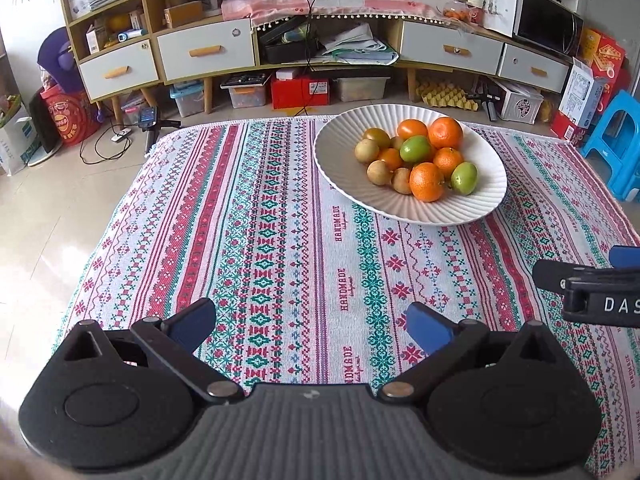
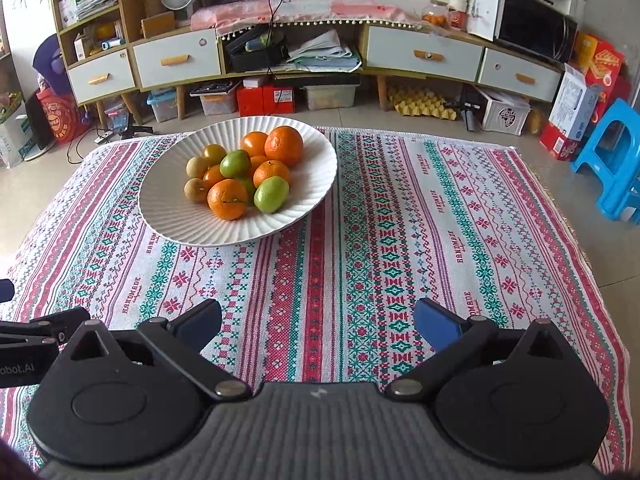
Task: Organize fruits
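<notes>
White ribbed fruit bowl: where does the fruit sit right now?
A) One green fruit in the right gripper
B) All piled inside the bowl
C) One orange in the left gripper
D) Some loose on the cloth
B: the white ribbed fruit bowl holds every fruit; the patterned cloth carries no fruit, and left gripper and right gripper are open, holding nothing.

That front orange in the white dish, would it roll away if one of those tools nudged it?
Probably a little: the front orange is round. It leans against a green fruit, and the dish curves upward, which should likely hold it in.
</notes>
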Tool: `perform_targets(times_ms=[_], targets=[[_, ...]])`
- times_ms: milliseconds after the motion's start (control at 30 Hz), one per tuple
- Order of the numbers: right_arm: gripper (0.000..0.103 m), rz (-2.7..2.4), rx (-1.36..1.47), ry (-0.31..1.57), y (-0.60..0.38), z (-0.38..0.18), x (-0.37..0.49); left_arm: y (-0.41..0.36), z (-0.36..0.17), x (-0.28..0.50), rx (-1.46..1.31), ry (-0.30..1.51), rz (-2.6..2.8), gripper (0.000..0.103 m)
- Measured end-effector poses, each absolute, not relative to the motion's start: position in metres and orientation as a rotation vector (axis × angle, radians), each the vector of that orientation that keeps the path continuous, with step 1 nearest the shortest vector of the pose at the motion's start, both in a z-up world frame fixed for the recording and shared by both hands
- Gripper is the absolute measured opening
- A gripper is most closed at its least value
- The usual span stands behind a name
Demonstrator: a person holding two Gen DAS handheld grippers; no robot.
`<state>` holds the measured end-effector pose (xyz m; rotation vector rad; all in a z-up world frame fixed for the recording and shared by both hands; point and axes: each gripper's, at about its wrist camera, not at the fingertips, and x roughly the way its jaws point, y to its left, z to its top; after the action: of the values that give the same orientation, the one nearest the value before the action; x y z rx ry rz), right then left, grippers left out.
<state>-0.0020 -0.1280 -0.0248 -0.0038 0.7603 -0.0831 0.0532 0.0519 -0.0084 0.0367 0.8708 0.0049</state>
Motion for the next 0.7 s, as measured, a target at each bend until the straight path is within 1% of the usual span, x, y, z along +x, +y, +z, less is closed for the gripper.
perform_targets(times_ms=[700], targets=[[0.103,-0.089,0.006,0.772,-0.1233,-0.0276,-0.0073,0.0434,-0.0020,0.0488,0.042,0.849,-0.002,0.101]])
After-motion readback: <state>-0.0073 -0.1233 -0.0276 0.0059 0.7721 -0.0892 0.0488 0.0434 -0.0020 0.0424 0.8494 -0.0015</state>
